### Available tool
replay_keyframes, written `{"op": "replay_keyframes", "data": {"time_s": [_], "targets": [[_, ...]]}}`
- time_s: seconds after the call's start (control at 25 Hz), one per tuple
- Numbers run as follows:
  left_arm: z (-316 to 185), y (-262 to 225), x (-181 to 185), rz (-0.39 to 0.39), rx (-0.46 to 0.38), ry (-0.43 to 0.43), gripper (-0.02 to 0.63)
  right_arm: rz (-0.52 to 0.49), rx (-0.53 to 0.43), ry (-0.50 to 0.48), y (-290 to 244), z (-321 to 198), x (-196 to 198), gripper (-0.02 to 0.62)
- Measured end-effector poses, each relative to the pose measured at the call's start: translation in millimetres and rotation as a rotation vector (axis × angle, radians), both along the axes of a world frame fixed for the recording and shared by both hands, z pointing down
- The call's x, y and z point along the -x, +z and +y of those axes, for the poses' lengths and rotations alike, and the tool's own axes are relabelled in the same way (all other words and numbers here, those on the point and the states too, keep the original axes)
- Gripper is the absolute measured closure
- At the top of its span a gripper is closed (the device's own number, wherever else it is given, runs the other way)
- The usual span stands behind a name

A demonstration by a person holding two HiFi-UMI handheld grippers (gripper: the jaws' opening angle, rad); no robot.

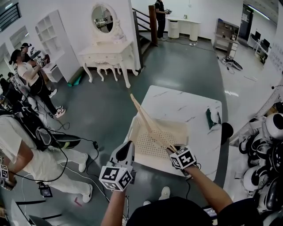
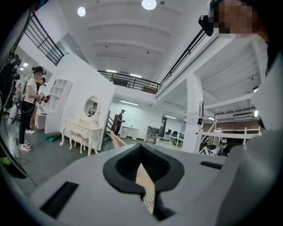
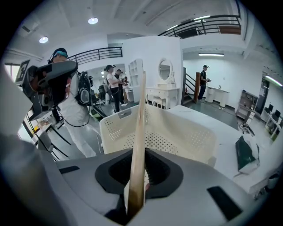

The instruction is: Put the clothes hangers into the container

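On marble table (image 1: 177, 99), basket (image 1: 179, 130): left claw (image 1: 127, 148) pinches rim; right claw (image 1: 170, 149) pinches wooden hanger (image 1: 148, 121) slanting over it.

White marble table (image 1: 177, 99) w/ cream perforated basket (image 1: 181, 132), green item (image 1: 213, 118) nr rt edge

Bright, even light from ceiling lamps (image 2: 149, 3); fisheye bending and dark corners in both gripper views.

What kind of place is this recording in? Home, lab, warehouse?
Probably a big indoor data-collection hall staged with home furniture: a white carved dressing table with oval mirror on bare grey floor, other people wearing head gear, desks with monitors at the back.
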State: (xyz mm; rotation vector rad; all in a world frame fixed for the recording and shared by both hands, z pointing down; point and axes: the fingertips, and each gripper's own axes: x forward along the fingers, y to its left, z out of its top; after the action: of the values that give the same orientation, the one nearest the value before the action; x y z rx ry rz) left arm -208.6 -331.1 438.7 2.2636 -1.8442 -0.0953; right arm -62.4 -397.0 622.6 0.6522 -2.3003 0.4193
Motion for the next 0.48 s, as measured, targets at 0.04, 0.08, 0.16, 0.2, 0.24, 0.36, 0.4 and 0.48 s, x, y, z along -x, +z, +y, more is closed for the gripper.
{"op": "replay_keyframes", "data": {"time_s": [0.04,0.08,0.16,0.2,0.24,0.36,0.4,0.48], "targets": [[0,1,-1,0.0,0.001,-0.002,0.602,0.006,0.008,-0.002,3,0,-1,0.532],[-1,2,-1,0.0,0.003,-0.003,0.601,0.011,0.017,-0.005,6,1,-2,0.532],[-1,3,-1,0.0,0.007,-0.005,0.601,0.02,0.035,-0.013,11,3,-2,0.532],[-1,4,0,0.0,0.008,-0.007,0.602,0.027,0.039,-0.018,13,3,-1,0.532],[-1,5,0,0.002,0.01,-0.009,0.601,0.034,0.04,-0.022,15,3,-1,0.532],[-1,8,1,0.006,0.014,-0.015,0.601,0.042,0.045,-0.027,18,3,0,0.532],[-1,8,1,0.006,0.015,-0.017,0.602,0.045,0.047,-0.026,18,3,0,0.532],[-1,8,2,0.007,0.015,-0.018,0.601,0.055,0.053,-0.024,19,1,0,0.532]]}}
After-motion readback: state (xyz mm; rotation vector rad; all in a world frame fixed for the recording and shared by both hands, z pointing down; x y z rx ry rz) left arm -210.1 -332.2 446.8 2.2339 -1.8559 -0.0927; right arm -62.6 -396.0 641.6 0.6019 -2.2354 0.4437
